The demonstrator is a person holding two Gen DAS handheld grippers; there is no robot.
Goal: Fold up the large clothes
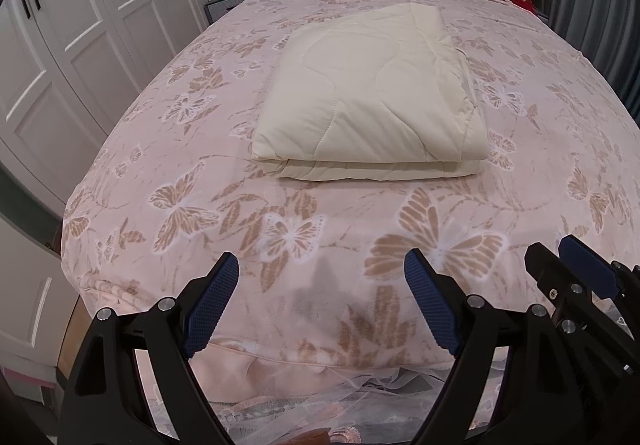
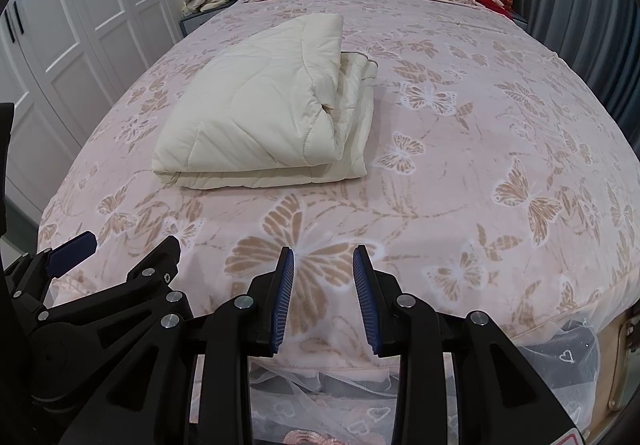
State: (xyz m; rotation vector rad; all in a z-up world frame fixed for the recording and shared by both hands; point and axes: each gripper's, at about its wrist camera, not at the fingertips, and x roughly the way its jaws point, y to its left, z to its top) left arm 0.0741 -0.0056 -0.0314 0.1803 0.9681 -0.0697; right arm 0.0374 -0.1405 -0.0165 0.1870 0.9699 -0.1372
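Left wrist view shows the folded cream quilt [image 1: 370,97] lying ahead of my empty tongs, long axis running away toward the headboard. My left gripper [image 1: 320,305] gapes wide and sits nearer; my right gripper [image 2: 323,297] stands partly open. Puffy, stitched, soft rectangular stack.

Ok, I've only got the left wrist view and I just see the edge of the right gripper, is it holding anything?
Observer: No. The right gripper has its blue pads a narrow gap apart, nothing between them, above the pink butterfly-print bedspread.
Operator: And the right side of the folded cream quilted blanket, is it tidy?
Observer: Not quite. From the right wrist view, loose stacked layers stick out past the top fold there.
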